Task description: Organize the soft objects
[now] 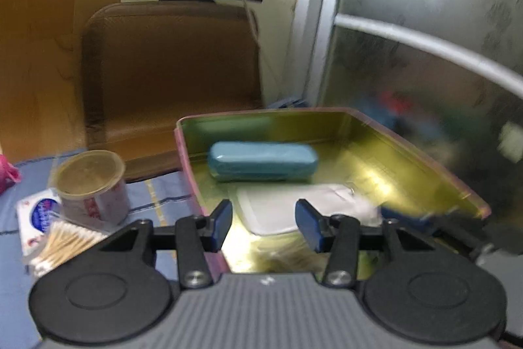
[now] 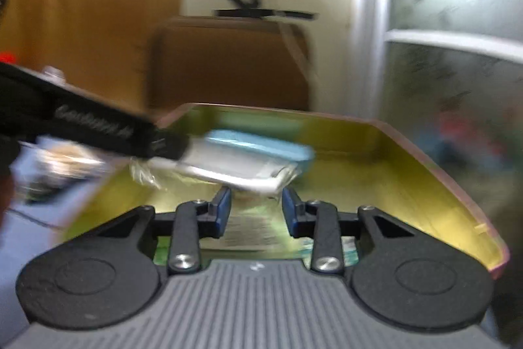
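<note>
Left wrist view: one shallow gold-lined metal tin with a pink rim (image 1: 425, 149) serves as landmark. Inside it lie one teal oblong hard case (image 1: 263, 161) toward the far wall and one flat white plastic-wrapped packet (image 1: 294, 208) nearer the camera. Left of the tin stand one lidded paper cup (image 1: 93, 182), one white tissue pack (image 1: 37, 215) and one bundle of wooden cotton swabs (image 1: 65, 246). The left gripper (image 1: 264, 226) hangs over the tin's near edge, jaws parted, nothing between them.

Right wrist view, heavily blurred: the same tin (image 2: 425, 172) and teal case (image 2: 261, 146). Only here, the left gripper's black arm appears to overlap the white packet (image 2: 235, 169), tilted above the tin floor. The right gripper (image 2: 256, 211) has its jaws apart, apparently empty.
</note>
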Demonstrator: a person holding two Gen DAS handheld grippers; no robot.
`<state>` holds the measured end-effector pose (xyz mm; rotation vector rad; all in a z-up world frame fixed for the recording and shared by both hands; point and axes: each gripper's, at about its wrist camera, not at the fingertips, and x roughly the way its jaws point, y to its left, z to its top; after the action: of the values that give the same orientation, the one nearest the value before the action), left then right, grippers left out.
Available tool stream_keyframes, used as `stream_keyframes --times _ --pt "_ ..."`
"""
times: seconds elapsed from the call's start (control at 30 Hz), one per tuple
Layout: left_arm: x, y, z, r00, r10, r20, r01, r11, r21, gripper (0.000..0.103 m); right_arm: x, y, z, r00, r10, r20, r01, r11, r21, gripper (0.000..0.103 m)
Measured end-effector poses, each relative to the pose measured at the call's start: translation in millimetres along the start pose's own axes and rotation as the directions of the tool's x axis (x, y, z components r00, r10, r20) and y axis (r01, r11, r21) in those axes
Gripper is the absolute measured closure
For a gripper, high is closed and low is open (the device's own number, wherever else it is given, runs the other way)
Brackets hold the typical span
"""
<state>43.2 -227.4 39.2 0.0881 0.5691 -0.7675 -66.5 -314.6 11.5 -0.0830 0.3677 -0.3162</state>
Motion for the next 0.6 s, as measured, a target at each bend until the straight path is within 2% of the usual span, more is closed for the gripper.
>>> stream_keyframes --times 0.03,0.1,0.23,0.4,0.5,0.57,0.6 --pt "-2.7 1.2 -4.1 1.000 -0.008 0.007 0.008 1.000 0.007 0.062 0.7 -2.0 -2.7 1.000 -0.008 -0.002 0.008 1.000 0.008 0.065" --pt "-16.6 4.4 -10.4 0.999 -0.033 0.032 0.032 0.999 0.018 0.060 -5.8 -8.7 -9.5 0.999 0.048 0.017 -0.049 0.996 0.078 0.065" --pt "-50.6 20.1 -22.0 0.996 0.006 0.091 -0.011 0.999 0.044 0.059 -16.9 -0.4 -11.5 0.996 0.063 0.066 -0.068 0.994 0.086 0.065" --pt "-77.5 78.9 -40.8 0.995 0.075 0.071 -0.069 0.994 -0.086 0.059 -32.0 13.4 10.0 0.983 0.112 0.146 -0.128 0.986 0.106 0.065" --pt "-85.6 133.4 -54.8 0.983 0.184 0.020 -0.176 0.964 -0.199 0.059 -34.4 29.3 26.2 0.960 0.237 0.152 -0.256 0.959 0.122 0.065" --pt "-89.1 171.4 -64.5 0.965 0.262 -0.027 -0.259 0.928 -0.269 0.059 -29.7 48.2 37.7 0.927 0.352 0.129 -0.367 0.921 0.126 0.065" --pt "-92.5 192.8 -71.7 0.950 0.306 -0.056 -0.309 0.902 -0.303 0.059 -25.3 59.2 43.1 0.908 0.402 0.113 -0.415 0.901 0.124 0.064"
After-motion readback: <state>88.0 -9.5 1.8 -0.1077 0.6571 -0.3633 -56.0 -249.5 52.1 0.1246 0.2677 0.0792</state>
